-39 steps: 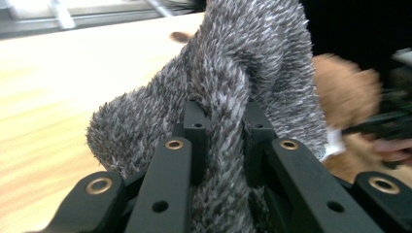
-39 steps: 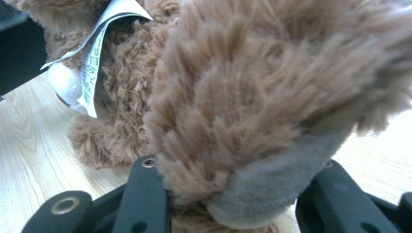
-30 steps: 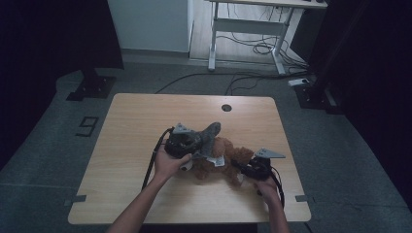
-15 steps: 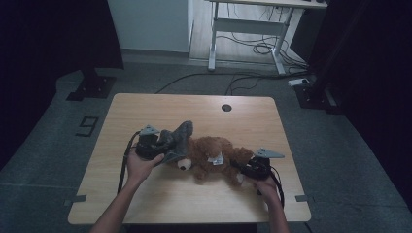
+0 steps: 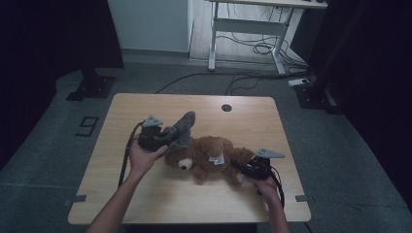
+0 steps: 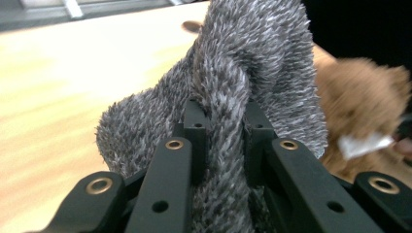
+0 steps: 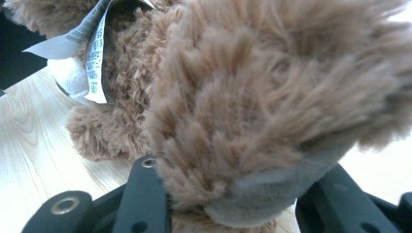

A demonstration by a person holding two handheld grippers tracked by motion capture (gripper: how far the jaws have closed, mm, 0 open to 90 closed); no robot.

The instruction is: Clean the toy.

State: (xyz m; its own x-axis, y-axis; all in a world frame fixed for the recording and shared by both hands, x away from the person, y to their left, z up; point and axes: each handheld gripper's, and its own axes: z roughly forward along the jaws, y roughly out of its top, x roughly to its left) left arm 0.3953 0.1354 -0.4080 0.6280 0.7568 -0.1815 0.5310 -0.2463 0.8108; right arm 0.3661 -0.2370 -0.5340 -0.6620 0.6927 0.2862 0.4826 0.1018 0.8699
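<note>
Grey fuzzy cloth (image 5: 180, 130) pinched in left tool (image 6: 221, 131), lifted over counter (image 5: 145, 194) w/ brown teddy (image 5: 209, 158) lying mid-counter; right tool (image 7: 233, 194) clamps teddy's foot.

Dim room, grey floor (image 5: 340, 145), white desk frame (image 5: 248, 29) behind.

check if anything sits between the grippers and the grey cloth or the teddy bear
Nothing visible does. The left gripper is already shut on the grey fuzzy cloth, pinched between its jaws. The right gripper is shut on the brown teddy bear at a foot, with only fur between its jaws.
</note>
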